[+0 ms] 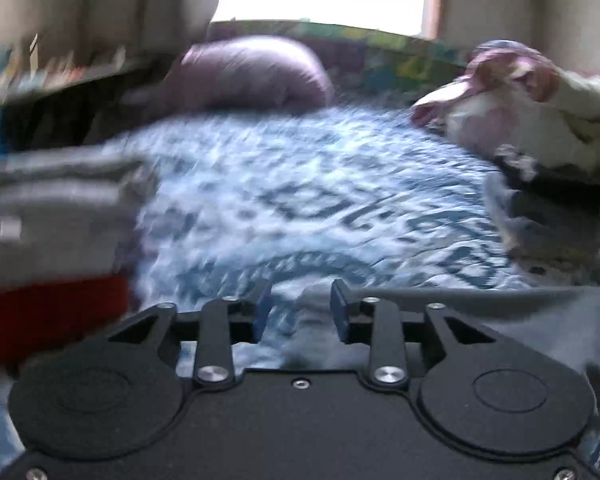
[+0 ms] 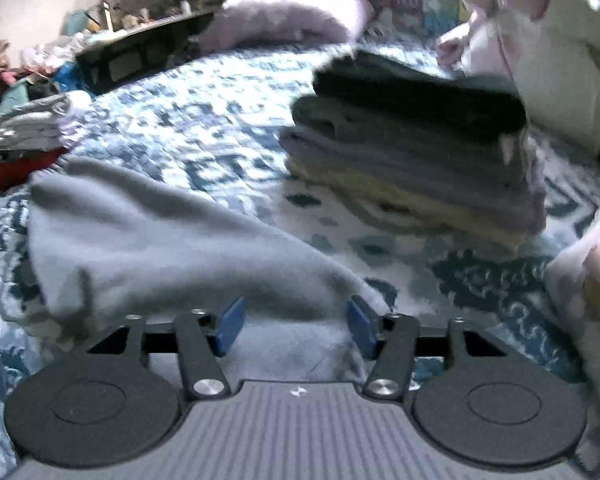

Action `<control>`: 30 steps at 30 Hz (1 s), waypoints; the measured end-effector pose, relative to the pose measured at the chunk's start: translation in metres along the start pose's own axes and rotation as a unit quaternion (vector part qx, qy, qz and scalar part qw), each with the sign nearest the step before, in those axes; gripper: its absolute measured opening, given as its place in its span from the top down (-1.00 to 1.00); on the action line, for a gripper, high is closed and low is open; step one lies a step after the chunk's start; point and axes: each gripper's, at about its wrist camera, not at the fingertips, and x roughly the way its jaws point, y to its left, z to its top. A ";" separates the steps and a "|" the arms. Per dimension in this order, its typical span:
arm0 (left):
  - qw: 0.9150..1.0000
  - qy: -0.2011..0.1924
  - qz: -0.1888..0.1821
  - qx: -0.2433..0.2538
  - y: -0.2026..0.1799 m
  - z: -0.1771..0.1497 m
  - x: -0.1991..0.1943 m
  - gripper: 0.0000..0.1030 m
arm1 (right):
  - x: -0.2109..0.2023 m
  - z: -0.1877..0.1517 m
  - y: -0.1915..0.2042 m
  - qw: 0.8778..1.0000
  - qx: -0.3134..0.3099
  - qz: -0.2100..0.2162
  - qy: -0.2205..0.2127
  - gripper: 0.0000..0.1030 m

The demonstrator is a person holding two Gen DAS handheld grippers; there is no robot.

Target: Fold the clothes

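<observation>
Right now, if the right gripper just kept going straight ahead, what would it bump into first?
The right gripper would meet the light grey garment first; the cloth already lies between its open blue fingers. Past that comes the blue patterned bedspread. The stack of folded clothes sits off to the right, probably out of line.

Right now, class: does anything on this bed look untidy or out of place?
The pale grey garment lies rumpled and unfolded across the patterned bedspread, its edge between the open fingers of the right claw. The folded stack beyond it looks neat but leans slightly.
</observation>
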 end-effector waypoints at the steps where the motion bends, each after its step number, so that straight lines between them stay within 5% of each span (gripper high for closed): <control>1: 1.000 0.001 -0.001 0.017 -0.007 -0.002 0.005 0.24 | -0.002 0.002 0.000 1.000 0.000 0.008 -0.006 -0.16; 4: 0.998 0.003 -0.006 0.068 -0.027 -0.009 0.021 0.21 | 0.007 0.008 0.001 1.000 0.011 0.020 -0.013 -0.16; 7: 0.993 0.005 -0.010 0.120 -0.047 -0.016 0.036 0.02 | 0.035 0.001 0.003 0.999 -0.005 0.015 0.029 -0.16; 9: 0.981 -0.028 0.015 0.193 -0.058 -0.039 0.047 0.00 | 0.048 -0.015 0.006 0.997 -0.061 0.005 0.035 -0.18; 13: 0.975 -0.008 0.033 0.219 -0.067 -0.033 0.041 0.00 | 0.037 -0.008 -0.005 0.999 -0.016 0.030 0.030 -0.18; 18: 0.980 -0.056 0.000 0.193 -0.081 -0.022 0.001 -0.05 | 0.007 -0.002 0.006 0.999 -0.008 0.049 -0.022 -0.19; 20: 0.984 -0.062 -0.045 0.162 -0.089 -0.025 -0.007 -0.14 | 0.014 -0.004 0.007 0.999 -0.004 0.045 -0.012 -0.20; 22: 0.985 -0.035 -0.045 0.162 -0.095 -0.039 0.008 -0.22 | 0.038 -0.013 0.013 0.998 -0.035 -0.006 0.042 -0.20; 24: 0.987 0.004 -0.036 0.156 -0.094 -0.057 0.031 -0.40 | 0.041 -0.020 0.019 0.997 -0.060 -0.017 0.034 -0.23; 30: 0.997 -0.038 -0.055 0.028 -0.043 -0.038 -0.022 -0.39 | -0.011 -0.009 0.009 0.999 0.033 0.017 -0.008 -0.30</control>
